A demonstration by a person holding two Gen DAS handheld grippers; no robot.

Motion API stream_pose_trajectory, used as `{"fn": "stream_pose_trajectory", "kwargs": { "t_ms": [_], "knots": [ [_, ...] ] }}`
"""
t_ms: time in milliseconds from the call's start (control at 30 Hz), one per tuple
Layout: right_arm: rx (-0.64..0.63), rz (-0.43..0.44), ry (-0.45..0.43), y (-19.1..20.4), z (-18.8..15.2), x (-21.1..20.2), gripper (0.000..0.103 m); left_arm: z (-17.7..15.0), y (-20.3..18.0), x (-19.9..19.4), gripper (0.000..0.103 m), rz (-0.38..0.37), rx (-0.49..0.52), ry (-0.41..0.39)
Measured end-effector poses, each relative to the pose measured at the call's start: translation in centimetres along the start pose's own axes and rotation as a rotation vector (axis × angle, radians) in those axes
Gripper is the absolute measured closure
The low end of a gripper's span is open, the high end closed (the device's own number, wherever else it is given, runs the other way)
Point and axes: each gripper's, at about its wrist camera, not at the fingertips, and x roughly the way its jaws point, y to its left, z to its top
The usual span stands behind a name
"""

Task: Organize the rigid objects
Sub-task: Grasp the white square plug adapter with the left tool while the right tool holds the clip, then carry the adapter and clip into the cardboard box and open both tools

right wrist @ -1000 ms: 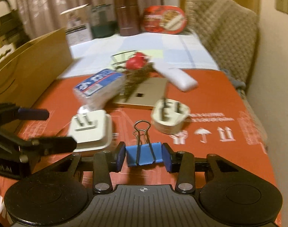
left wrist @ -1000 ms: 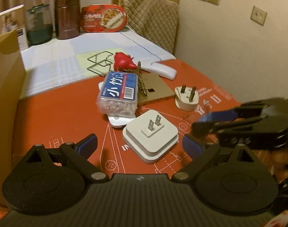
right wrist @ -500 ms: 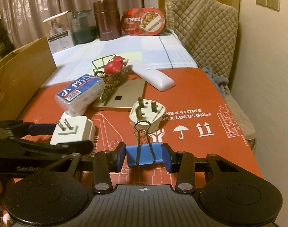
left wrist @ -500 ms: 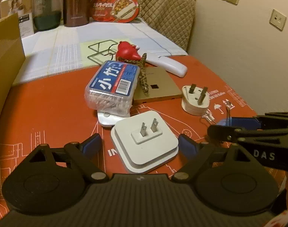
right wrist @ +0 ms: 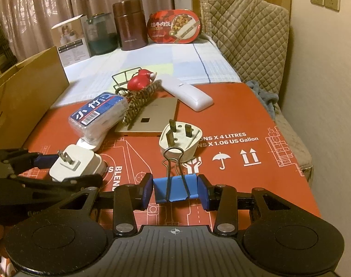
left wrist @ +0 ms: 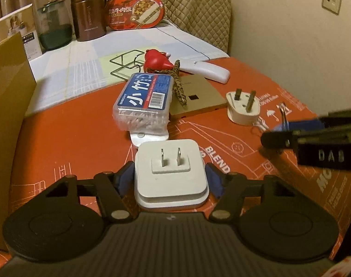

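Now listed: left gripper (left wrist: 169, 180), jaws just narrowed from wide, pads at both flanks of the white charger (left wrist: 170, 173) on the red board (left wrist: 71, 138); lift likely next. Right gripper (right wrist: 174, 189) clamps blue binder clip (right wrist: 174, 190).

Two handheld grippers, matte black plastic. Left gripper (left wrist: 169, 180): ribbed grey-black housing, twin round discs, silver pivot screws, triangular cut-outs in linkage arms, blue finger pads (left wrist: 212, 181). Right gripper (right wrist: 174, 190): identical build, crosshair mark on housing; white "DAS" lettering on side.
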Motion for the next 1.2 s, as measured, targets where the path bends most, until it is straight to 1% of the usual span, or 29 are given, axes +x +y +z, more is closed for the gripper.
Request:
{"fn": "stream_pose_trajectory", "kwargs": {
  "t_ms": [133,233,333,400,467,567,600,667,733,800,900,967,1067,1200],
  "knots": [
    [0.009,0.007,-0.043,0.4,0.6,-0.8,0.065,-0.2,-0.2,-1.3,0.042,-0.005,0.013,-0.011],
    [0.020,0.033,-0.089,0.9,1.2,-1.9,0.065,0.3,0.2,-3.1,0.042,-0.007,0.009,-0.037],
    [0.023,0.066,-0.145,1.6,2.4,-3.4,0.065,1.5,1.3,-5.7,0.042,0.010,-0.005,-0.079],
    [0.029,0.100,-0.174,2.3,3.4,-4.4,0.065,2.3,2.5,-7.9,0.042,0.035,-0.014,-0.109],
    [0.028,0.157,-0.195,3.7,4.6,-5.4,0.065,3.2,4.3,-10.4,0.042,0.073,-0.015,-0.138],
    [0.048,0.286,-0.198,6.5,6.7,-6.5,0.065,4.4,8.0,-14.5,0.042,0.143,-0.032,-0.173],
    [0.040,0.333,-0.205,8.0,7.6,-7.0,0.065,4.6,9.2,-15.8,0.042,0.172,-0.035,-0.177],
    [0.001,0.397,-0.219,11.1,9.0,-7.6,0.065,4.9,11.9,-17.9,0.042,0.233,-0.048,-0.185],
    [-0.048,0.464,-0.228,15.0,10.4,-7.8,0.065,4.7,14.9,-19.4,0.042,0.276,-0.065,-0.159],
    [-0.110,0.500,-0.224,18.8,11.2,-7.3,0.065,4.2,17.7,-20.4,0.041,0.301,-0.090,-0.135],
    [-0.172,0.558,-0.174,23.8,11.9,-5.9,0.065,3.0,21.2,-21.2,0.041,0.338,-0.127,-0.110],
    [-0.208,0.560,-0.150,26.2,11.8,-5.0,0.065,2.3,22.8,-21.7,0.041,0.351,-0.136,-0.111],
    [-0.235,0.562,-0.109,28.4,11.2,-3.5,0.065,1.3,24.6,-22.1,0.041,0.337,-0.159,-0.115],
    [-0.274,0.547,-0.067,29.5,10.3,-0.9,0.065,-0.1,25.1,-21.8,0.041,0.317,-0.174,-0.119]
  ]
}}
